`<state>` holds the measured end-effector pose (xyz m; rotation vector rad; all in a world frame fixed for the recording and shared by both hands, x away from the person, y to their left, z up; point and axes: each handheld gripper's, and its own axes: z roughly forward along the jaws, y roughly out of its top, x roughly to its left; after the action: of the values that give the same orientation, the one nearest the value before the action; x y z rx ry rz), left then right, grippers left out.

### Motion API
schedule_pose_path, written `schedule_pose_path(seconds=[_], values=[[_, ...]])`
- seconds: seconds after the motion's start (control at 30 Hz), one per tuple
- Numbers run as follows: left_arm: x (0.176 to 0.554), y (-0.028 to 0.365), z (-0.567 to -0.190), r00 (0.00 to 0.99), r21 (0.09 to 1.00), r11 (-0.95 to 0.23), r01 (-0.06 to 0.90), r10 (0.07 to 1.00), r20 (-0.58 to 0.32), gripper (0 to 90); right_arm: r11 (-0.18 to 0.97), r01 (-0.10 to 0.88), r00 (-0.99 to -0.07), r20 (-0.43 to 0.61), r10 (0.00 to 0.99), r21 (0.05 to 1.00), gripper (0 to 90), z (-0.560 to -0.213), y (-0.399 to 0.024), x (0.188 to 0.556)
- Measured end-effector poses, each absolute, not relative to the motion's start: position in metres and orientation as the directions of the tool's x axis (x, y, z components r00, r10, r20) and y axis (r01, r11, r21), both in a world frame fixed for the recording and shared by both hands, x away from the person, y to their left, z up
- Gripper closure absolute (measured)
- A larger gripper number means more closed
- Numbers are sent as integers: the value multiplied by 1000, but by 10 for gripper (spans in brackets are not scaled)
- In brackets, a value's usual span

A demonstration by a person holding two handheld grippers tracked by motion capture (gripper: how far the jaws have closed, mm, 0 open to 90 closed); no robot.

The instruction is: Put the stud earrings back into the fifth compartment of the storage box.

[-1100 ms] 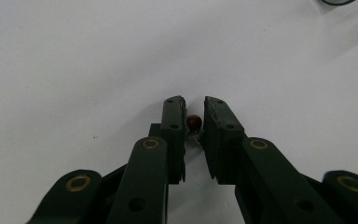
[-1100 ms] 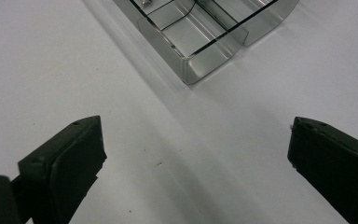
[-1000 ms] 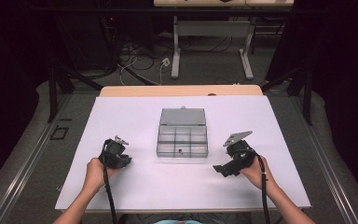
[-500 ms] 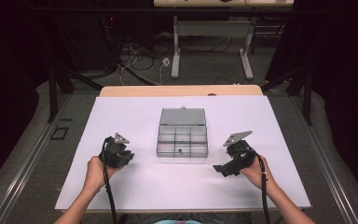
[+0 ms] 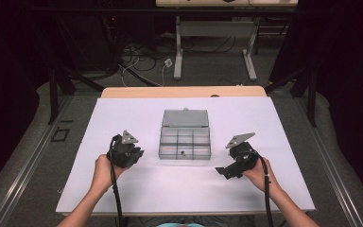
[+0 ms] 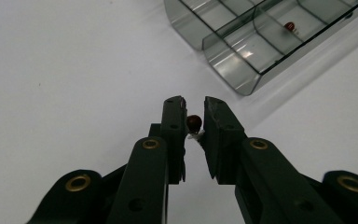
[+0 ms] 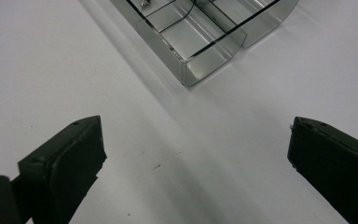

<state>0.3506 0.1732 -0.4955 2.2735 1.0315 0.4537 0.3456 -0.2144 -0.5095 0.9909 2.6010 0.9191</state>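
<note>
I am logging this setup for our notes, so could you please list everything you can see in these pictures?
Compartment box: one, clear grey, lid open, middle of the white table, between the two tools.
Small part in the box: one, dark red, in a near-row compartment.
Held part: one, dark red with thin wire legs, between the left tool's pads.
Table: one, white top with a wooden far edge.
Desk frame: one, pale, on the floor behind the table, with loose cables beside it.
Left tool: one, black, shut on the held part, left of the box.
Right tool: one, black, open, right of the box.
</note>
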Motion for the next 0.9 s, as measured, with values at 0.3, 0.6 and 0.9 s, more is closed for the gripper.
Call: schedule_pose_path(seconds=[0.3,0.6,0.9], values=[[353,154,-484,667,674,-528,516,741,70,784,584,529,-753,23,658,616,36,-510,-216,347],[355,134,-475,692,707,-524,474,719,69,784,577,527,-752,26,659,624,36,-510,-217,348],[364,116,-472,707,720,-528,451,704,74,784,574,516,-754,19,656,636,37,-510,-217,348]])
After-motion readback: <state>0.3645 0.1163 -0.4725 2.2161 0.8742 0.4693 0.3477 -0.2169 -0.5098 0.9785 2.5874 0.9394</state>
